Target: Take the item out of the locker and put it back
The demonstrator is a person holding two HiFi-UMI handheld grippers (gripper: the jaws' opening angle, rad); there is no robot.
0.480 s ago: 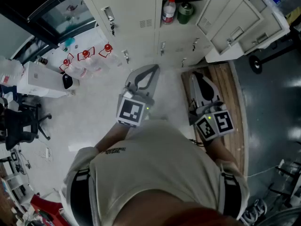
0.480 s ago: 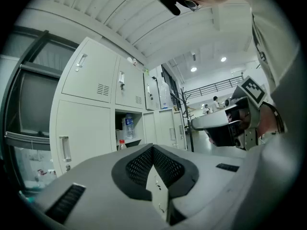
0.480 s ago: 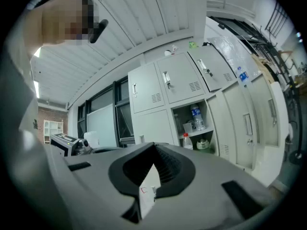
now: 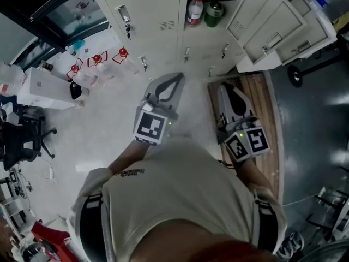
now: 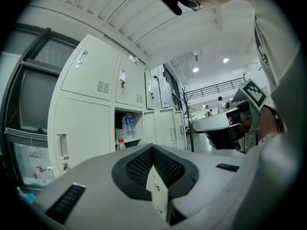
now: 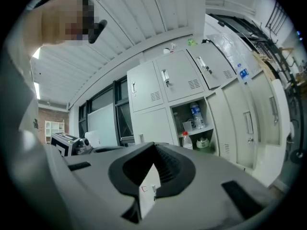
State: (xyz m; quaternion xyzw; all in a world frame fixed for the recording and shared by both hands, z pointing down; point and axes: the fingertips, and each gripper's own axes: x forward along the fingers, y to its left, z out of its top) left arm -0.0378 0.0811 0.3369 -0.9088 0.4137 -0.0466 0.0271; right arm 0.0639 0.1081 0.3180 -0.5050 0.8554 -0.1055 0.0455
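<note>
The open locker compartment (image 4: 210, 7) holds a red-capped bottle (image 4: 194, 10) and a green jar (image 4: 214, 13). From the right gripper view I also see a clear water bottle (image 6: 196, 115) on the shelf above the red-capped bottle (image 6: 186, 140) and the green jar (image 6: 203, 143). My left gripper (image 4: 173, 83) and right gripper (image 4: 232, 94) are held level in front of the person, well short of the lockers. Both are shut with nothing between the jaws. The left gripper view shows the same compartment (image 5: 127, 133) beyond the closed tips of the left gripper (image 5: 153, 150).
The locker door (image 4: 267, 21) stands swung open at the right. A wooden board (image 4: 267, 119) lies on the floor under the right gripper. Red-topped objects (image 4: 97, 59), a white box (image 4: 43, 89) and an office chair (image 4: 22, 141) stand at the left.
</note>
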